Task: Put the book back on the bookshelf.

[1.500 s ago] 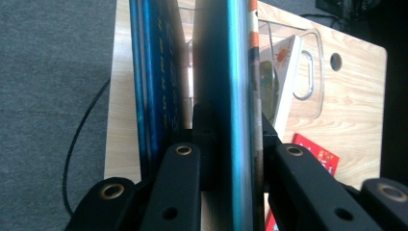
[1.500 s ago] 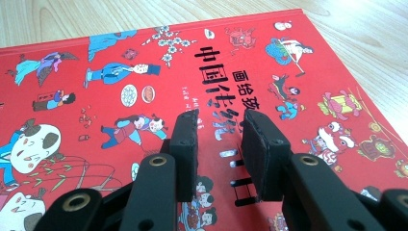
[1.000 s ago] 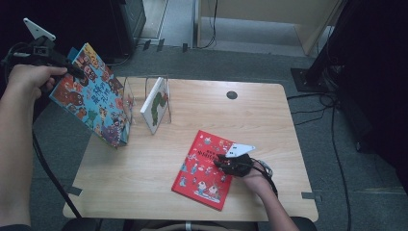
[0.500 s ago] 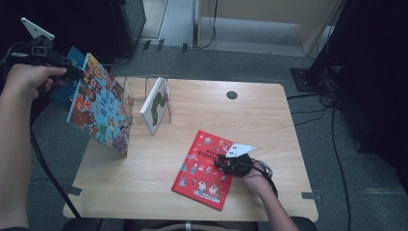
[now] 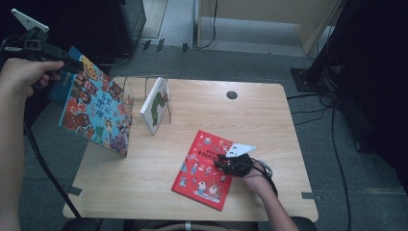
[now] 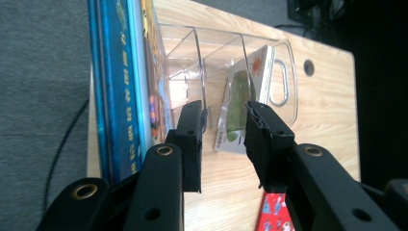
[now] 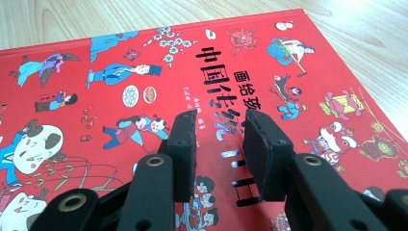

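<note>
A large colourful picture book (image 5: 94, 113) stands tilted at the table's left edge, its lower edge on the wood, its blue spine (image 6: 120, 96) just outside one jaw. My left gripper (image 5: 72, 65) is at the book's top corner, open (image 6: 226, 113), nothing between its jaws. Beyond it stands a clear plastic rack (image 6: 216, 48) holding a white and green book (image 5: 155, 106). A red picture book (image 5: 202, 168) lies flat near the front right. My right gripper (image 5: 219, 161) rests low over its cover (image 7: 144, 72), open (image 7: 220, 118), gripping nothing.
The wooden table (image 5: 269, 125) has a round cable hole (image 5: 232, 95) at the back. Dark cabinets and cables sit on the grey floor around it. A black cable (image 5: 43, 163) trails down from the left gripper.
The colourful book has swung more upright and shifted right toward the rack, with the left hand following. The right gripper and red book have stayed still.
</note>
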A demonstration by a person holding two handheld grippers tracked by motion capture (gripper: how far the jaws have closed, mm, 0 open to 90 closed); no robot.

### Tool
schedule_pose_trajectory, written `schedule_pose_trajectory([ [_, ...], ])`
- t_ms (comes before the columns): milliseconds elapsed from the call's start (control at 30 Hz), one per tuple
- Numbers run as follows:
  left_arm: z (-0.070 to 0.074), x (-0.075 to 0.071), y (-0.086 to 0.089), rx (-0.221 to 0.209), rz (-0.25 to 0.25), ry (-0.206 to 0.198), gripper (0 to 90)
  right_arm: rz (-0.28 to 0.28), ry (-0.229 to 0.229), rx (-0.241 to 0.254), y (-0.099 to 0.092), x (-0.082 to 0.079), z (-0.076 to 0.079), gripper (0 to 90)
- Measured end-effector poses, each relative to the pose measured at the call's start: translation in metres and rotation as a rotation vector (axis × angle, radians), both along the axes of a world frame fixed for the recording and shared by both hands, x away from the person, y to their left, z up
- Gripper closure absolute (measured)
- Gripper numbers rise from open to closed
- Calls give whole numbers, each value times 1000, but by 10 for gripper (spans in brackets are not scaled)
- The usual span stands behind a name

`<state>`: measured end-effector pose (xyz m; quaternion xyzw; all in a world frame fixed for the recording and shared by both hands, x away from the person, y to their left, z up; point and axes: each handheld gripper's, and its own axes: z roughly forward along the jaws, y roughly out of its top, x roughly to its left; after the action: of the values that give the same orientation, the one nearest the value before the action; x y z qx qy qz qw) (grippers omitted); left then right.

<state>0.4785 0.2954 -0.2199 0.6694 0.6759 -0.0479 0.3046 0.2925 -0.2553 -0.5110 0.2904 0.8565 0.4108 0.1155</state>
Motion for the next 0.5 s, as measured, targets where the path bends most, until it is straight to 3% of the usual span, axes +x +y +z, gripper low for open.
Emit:
schedule_pose_trajectory([
  [233, 6, -9, -12, -4, -32, -43, 609, -6, 25, 19, -1, 1, 0, 614],
  [333, 7, -14, -17, 37, -47, -65, 581, -32, 58, 43, -3, 4, 2, 606],
  [500, 4, -22, -27, 45, -77, -91, 525, -65, 60, 72, -7, 8, 6, 573],
])
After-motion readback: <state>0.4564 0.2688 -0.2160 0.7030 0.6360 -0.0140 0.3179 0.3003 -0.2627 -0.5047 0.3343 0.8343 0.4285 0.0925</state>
